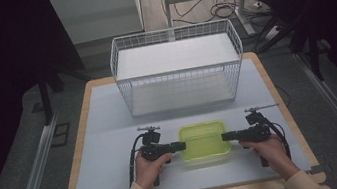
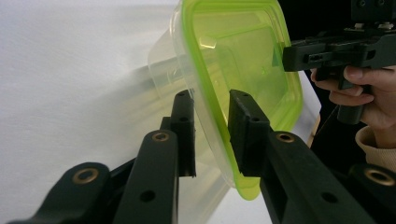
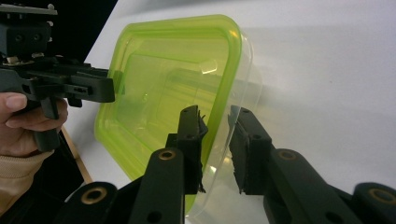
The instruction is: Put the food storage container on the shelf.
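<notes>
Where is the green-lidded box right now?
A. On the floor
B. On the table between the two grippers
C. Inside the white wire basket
B: the green-lidded box sits on the table in front of the wire basket, with the left gripper and the right gripper at its opposite ends.

One clear container [image 1: 204, 142] with one green lid [image 2: 243, 60] is sitting on the counter [image 1: 109, 149]. One white wire basket [image 1: 177, 68] is standing behind it. Two grippers are showing, the left gripper [image 1: 180, 146] and the right gripper [image 1: 227, 136], each carrying two black fingers [image 2: 245, 126]. Two hands are holding them.
</notes>
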### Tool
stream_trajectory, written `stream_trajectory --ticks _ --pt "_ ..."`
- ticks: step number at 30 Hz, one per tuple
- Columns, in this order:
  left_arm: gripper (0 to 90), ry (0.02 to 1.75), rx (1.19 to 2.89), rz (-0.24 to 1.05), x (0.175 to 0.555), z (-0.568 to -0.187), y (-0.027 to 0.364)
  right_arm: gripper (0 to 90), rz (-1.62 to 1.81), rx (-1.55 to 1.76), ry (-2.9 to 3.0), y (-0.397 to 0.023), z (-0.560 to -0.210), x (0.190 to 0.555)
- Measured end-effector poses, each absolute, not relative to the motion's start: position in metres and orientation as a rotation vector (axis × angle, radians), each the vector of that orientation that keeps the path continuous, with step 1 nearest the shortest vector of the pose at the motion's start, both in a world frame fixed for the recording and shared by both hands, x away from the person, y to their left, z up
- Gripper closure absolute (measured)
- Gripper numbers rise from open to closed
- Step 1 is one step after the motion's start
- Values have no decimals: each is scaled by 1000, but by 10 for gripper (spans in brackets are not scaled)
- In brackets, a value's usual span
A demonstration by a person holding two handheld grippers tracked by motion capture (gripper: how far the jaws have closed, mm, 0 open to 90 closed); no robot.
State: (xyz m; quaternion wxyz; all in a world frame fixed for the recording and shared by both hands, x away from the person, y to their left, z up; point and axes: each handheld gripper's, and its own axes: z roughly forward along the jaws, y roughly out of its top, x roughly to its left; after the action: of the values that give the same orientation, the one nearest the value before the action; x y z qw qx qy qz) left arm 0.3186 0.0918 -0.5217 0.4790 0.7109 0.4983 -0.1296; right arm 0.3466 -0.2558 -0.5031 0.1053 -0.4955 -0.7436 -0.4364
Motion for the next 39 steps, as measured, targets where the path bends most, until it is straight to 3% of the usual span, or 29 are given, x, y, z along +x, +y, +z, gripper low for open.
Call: stream_trajectory --ticks 8,39 --pt "802 1205 1733 -289 314 -515 93 804 -1316 -1458 -2195 -258 -496 343" --pt "810 1150 1692 -257 306 -491 111 804 -1444 -1389 -2187 -249 -472 331"
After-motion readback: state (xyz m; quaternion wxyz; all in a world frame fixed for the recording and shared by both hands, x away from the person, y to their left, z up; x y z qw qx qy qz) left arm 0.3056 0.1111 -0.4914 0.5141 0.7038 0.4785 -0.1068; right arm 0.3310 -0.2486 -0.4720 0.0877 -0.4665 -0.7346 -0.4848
